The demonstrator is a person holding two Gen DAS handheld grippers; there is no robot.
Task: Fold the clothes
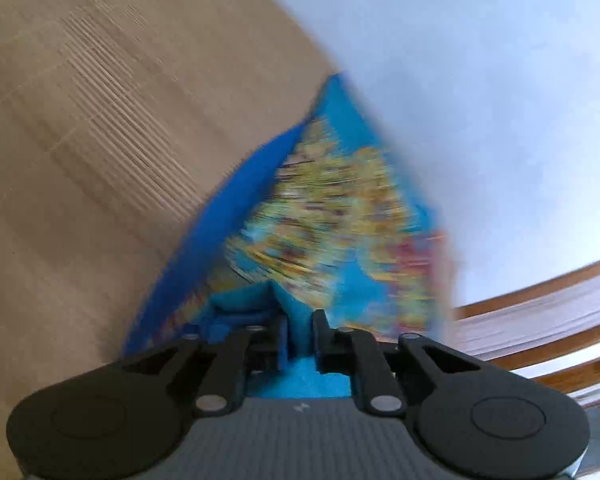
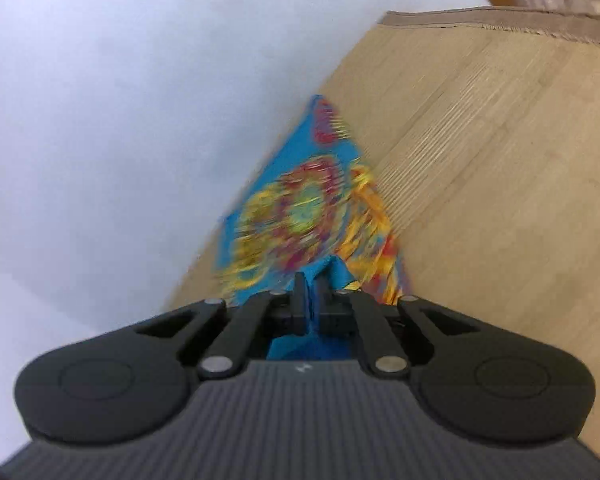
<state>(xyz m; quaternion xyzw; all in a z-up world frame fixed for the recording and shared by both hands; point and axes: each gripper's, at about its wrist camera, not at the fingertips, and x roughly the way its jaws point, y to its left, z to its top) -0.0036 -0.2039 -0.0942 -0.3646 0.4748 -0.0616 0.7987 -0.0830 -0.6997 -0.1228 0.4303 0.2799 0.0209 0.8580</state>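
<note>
A woven bamboo mat [image 1: 100, 140] spreads across the work surface beside a pale wall [image 2: 100, 100], both smeared by motion blur. Against them a blue garment [image 1: 332, 208], printed with yellow and red swirls, hangs stretched and raised off the mat, its far end trailing down toward the mat's edge by the wall. The left tongs [image 1: 300, 332] stand narrow, with a bunched blue edge of the cloth pinched between the jaws. The right tongs [image 2: 312, 292] are likewise nearly closed on a blue fold of the same garment [image 2: 300, 200]. With 2 corners gripped and the fabric aloft, the fold appears to be under way rather than finished: the cloth is not yet laid flat, no crease is set, and how many folds already exist cannot be told through the blur. Laying the held edge over and smoothing seems to remain.
</note>
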